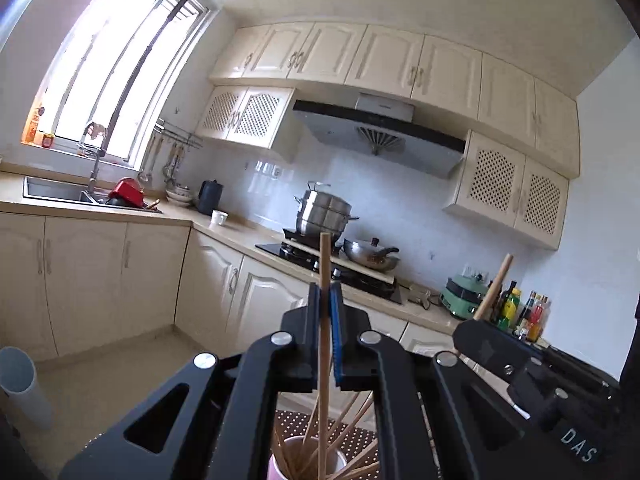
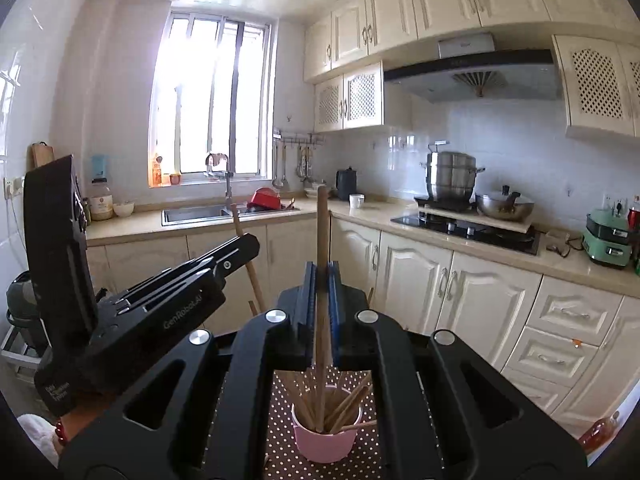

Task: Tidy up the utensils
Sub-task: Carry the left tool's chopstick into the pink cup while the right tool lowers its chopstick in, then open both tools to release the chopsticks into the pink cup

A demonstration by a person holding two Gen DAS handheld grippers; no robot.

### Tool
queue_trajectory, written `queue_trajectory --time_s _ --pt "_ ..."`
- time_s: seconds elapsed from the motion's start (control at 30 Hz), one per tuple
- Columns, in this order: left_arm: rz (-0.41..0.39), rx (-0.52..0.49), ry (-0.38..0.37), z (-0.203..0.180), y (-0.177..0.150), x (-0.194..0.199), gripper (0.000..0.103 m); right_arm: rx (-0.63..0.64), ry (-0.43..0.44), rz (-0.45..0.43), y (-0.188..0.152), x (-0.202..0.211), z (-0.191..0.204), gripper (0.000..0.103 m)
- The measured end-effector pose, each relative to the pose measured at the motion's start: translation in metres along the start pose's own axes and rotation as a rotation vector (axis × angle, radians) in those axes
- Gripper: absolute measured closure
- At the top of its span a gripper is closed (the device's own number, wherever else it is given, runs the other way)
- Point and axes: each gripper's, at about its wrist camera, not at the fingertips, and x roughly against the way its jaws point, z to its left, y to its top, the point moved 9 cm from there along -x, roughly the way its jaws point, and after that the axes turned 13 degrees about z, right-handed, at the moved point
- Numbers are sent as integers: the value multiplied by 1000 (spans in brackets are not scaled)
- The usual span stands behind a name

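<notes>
A pink cup [image 2: 326,442] holding several wooden chopsticks stands on a brown polka-dot mat [image 2: 280,456] below both grippers; it also shows in the left wrist view [image 1: 304,460]. My left gripper [image 1: 326,292] is shut on one wooden chopstick [image 1: 325,264], held upright with its lower end in the cup. My right gripper [image 2: 320,276] is shut on another wooden chopstick [image 2: 322,232], also upright with its lower end in the cup. Each gripper shows in the other's view: the right one [image 1: 500,344] and the left one [image 2: 224,260].
A kitchen lies beyond: sink [image 2: 196,214] with red pot [image 2: 264,199] under the window, counter with a white cup [image 2: 356,200], stove with steel steamer pot [image 2: 450,176] and wok [image 2: 504,204], green appliance [image 2: 606,238], bottles [image 1: 520,312]. A white tube [image 1: 24,384] stands at left.
</notes>
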Motion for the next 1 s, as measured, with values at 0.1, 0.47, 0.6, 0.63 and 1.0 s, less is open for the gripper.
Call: queue_trajectory --time_s 0.1,0.47,0.6,0.63,1.0 --pt "1 -23 10 2 -12 -7 98 -4 -1 13 -7 -6 -4 97" --pt "85 -89 14 7 -52 -26 98 -7 11 82 -35 -22 -6 97" --pt "107 -104 13 9 -61 -28 98 -12 13 102 -45 -24 -8 97" --pt "118 -108 14 9 -63 -29 98 -11 5 100 -47 -24 -9 97" --pt "213 -111 9 14 -76 -33 72 -11 -11 113 -49 -21 -10 96"
